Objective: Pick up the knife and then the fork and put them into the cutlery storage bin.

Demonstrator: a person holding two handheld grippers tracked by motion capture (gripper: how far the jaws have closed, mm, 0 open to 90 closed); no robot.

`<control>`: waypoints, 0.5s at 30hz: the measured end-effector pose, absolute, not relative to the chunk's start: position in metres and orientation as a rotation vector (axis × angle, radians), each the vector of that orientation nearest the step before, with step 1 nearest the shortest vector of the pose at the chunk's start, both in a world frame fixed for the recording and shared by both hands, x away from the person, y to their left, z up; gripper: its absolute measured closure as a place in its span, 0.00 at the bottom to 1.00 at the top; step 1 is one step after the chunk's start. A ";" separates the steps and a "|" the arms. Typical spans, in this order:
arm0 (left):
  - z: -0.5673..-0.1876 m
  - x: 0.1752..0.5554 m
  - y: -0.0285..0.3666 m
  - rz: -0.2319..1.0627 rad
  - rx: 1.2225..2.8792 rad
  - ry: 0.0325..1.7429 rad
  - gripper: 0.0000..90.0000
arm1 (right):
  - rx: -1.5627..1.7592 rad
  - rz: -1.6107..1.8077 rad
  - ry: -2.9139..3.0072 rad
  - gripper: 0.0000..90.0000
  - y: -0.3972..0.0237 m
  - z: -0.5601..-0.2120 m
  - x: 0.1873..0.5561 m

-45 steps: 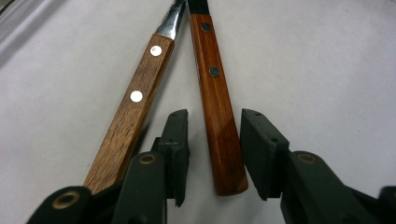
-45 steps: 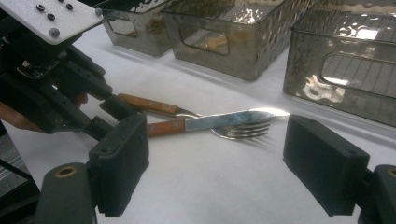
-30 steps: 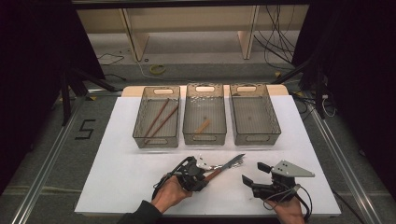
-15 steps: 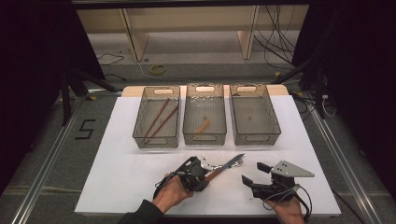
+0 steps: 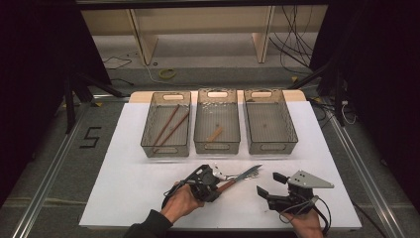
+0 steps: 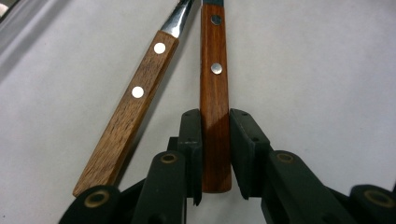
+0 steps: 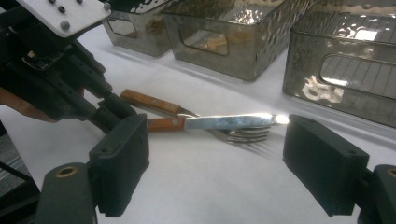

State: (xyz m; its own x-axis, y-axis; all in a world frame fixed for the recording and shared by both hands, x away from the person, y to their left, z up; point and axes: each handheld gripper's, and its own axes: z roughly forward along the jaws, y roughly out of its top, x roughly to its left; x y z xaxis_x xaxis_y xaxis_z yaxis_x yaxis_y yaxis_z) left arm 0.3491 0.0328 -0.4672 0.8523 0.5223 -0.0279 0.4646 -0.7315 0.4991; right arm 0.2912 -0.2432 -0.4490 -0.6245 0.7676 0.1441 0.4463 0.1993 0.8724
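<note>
Knife lying on the white table in front of three mesh bins, wooden handle toward the person, blade pointing right and away. Handle pinched between the jaws of the left gripper, both pads pressed against its sides in the left gripper view, with some handle sticking out behind them. Fork just beside the knife, its own wooden handle angled off to one side, bare on the table and outside the jaws; tines under the blade tip in the right gripper view. Left gripper held low over the table by the left hand, sleeve entering from the bottom edge. Right gripper near the knife tip but apart from it, jaws spread wide and holding nothing, resting low by the right hand. Left bin holding two chopsticks laid crossing at an angle; middle bin holding a small tan piece, too small to identify; right bin showing little besides a tiny dark speck.
</note>
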 end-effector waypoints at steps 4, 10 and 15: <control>-0.461 0.349 0.036 0.145 2.514 0.707 0.83 | 1.137 1.404 2.155 0.26 -0.243 -0.448 0.291; -0.453 0.347 0.038 0.124 2.499 0.669 0.83 | 1.043 1.403 2.182 0.26 -0.238 -0.441 0.290; -0.450 0.344 0.038 0.112 2.508 0.627 0.83 | 0.879 1.383 2.276 0.27 -0.228 -0.430 0.291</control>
State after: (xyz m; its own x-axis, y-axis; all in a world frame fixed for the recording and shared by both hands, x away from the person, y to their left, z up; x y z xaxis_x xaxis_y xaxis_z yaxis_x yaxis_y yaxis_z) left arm 0.3436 0.0381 -0.4500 0.8878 0.4575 -0.0499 0.4120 -0.7419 0.5290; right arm 0.2906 -0.2278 -0.4302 -0.7528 0.6575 0.0320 0.3311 0.3362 0.8817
